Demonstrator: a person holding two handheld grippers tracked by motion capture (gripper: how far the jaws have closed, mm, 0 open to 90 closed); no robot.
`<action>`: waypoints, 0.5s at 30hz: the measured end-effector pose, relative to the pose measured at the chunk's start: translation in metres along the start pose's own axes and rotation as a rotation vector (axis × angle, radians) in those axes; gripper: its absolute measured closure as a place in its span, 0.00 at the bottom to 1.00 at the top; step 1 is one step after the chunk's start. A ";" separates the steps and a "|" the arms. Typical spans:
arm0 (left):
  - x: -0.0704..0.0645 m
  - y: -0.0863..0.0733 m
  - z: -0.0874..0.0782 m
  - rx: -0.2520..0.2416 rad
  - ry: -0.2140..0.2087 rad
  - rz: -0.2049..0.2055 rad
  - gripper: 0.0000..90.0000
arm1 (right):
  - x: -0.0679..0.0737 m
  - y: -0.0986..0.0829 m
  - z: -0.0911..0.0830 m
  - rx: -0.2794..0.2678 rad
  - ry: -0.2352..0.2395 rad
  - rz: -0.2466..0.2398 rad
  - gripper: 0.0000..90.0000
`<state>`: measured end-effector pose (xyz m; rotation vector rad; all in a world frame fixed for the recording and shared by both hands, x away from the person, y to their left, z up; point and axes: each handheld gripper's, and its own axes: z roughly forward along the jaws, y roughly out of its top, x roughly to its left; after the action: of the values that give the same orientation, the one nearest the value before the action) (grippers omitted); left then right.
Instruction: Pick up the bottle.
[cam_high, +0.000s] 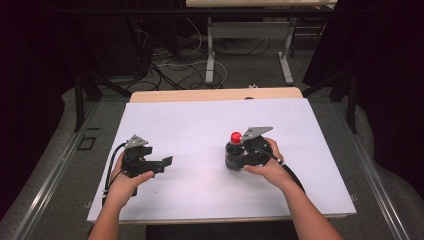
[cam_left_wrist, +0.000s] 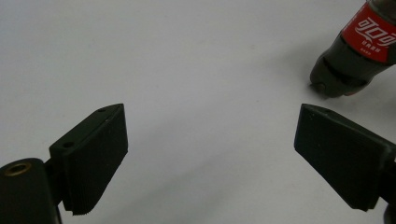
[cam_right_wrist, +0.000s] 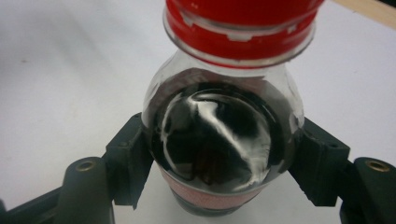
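A small cola bottle (cam_high: 234, 152) with a red cap and red label stands upright on the white table (cam_high: 200, 125), right of the middle. My right gripper (cam_high: 245, 156) is shut on the bottle's body; in the right gripper view both jaws press the sides of the bottle (cam_right_wrist: 219, 135) just above its label, under the red cap (cam_right_wrist: 243, 18). My left gripper (cam_high: 165, 162) is at the table's left, held by a hand, open with nothing between its jaws. In the left gripper view the gripper (cam_left_wrist: 210, 140) looks over bare table, with the bottle (cam_left_wrist: 355, 51) at the upper right.
The white sheet covers a wooden tabletop whose far edge (cam_high: 215, 94) shows. Beyond it lie cables (cam_high: 170, 65) on the floor and the legs of another table (cam_high: 210, 50). Black frame posts (cam_high: 78, 95) stand at both sides.
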<state>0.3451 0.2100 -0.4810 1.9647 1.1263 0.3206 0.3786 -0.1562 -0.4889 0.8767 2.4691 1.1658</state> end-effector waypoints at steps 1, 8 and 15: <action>-0.002 0.001 0.000 -0.004 -0.006 0.008 0.11 | 0.003 0.000 -0.002 0.007 0.011 -0.004 0.33; -0.021 0.009 0.001 -0.019 -0.065 0.064 0.11 | 0.017 -0.002 -0.007 0.012 0.036 -0.041 0.33; -0.039 0.018 0.003 -0.024 -0.100 0.113 0.14 | 0.026 -0.004 -0.010 -0.001 0.037 -0.064 0.34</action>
<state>0.3357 0.1725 -0.4621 2.0046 0.9458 0.2910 0.3516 -0.1479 -0.4854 0.7763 2.5062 1.1723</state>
